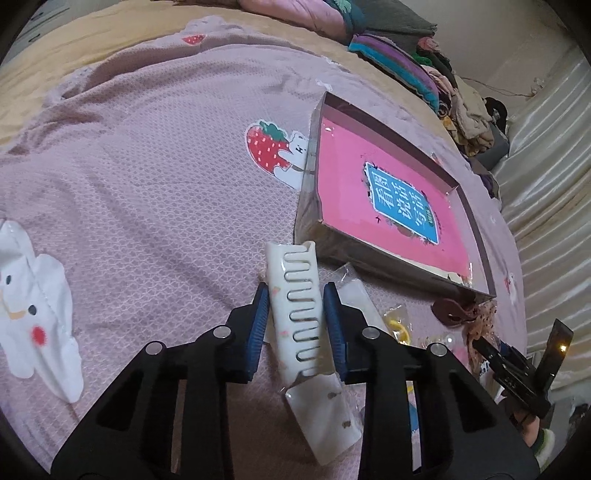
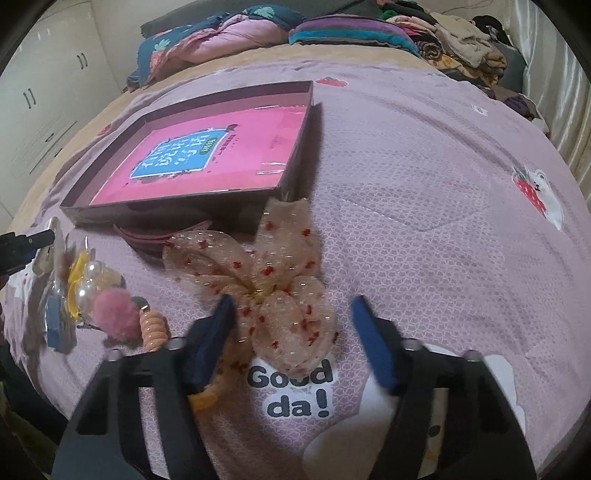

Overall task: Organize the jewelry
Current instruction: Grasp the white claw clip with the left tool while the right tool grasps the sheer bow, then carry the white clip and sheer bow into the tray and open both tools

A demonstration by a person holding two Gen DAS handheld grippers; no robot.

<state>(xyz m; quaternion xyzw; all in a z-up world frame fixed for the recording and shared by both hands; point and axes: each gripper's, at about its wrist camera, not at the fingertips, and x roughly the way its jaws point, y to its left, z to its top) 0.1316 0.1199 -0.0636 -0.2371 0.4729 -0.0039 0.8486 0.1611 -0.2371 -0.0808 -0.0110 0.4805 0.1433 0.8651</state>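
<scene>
My left gripper (image 1: 297,295) is shut on a white comb-shaped hair clip in clear wrapping (image 1: 295,295), held just above the pink bedspread, short of the shallow open box with a pink book inside (image 1: 306,221). My right gripper (image 2: 291,306) is open, its blue fingers either side of a beige mesh bow with red dots (image 2: 273,266) that lies on the bedspread. The same box shows in the right wrist view (image 2: 291,184), just beyond the bow. The bow also shows in the left wrist view (image 1: 480,317).
A heap of small accessories lies left of the bow: a pink pompom (image 2: 110,317), a peach coil hair tie (image 2: 153,328), clear beads with yellow (image 2: 88,280), a dark maroon clip (image 1: 452,312). Folded bedding and clothes (image 2: 295,29) line the bed's far edge.
</scene>
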